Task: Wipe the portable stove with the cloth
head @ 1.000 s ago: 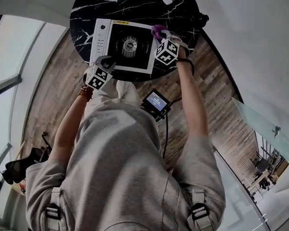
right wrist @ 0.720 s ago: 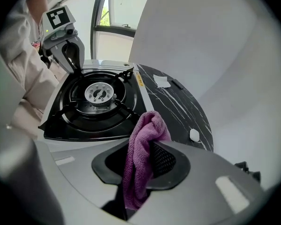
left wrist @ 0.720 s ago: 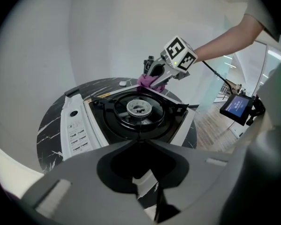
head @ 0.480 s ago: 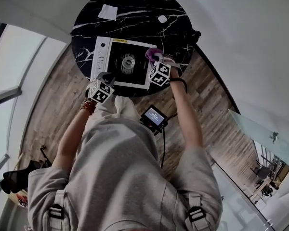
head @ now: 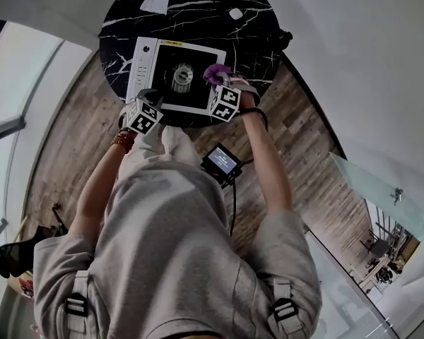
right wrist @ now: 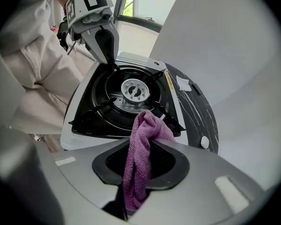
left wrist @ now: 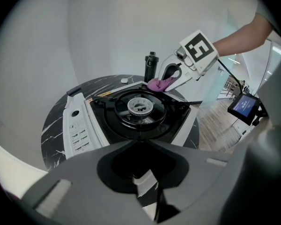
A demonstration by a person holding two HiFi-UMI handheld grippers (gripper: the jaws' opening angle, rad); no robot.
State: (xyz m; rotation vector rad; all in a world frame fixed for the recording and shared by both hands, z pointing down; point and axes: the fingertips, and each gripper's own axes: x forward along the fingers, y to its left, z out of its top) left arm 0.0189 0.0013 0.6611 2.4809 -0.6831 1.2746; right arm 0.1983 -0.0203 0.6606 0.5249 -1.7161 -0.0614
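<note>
On the portable stove's (head: 143,62) right rim, your right tongs (head: 219,82) clamp the cloth (head: 213,72). Your left tongs (right wrist: 108,56), having just been closing, pinch its near edge. Most of the wiping looks left to do.

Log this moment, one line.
left gripper: jaws just closing, on stove edge | right gripper: holds cloth | cloth: at stove corner
</note>
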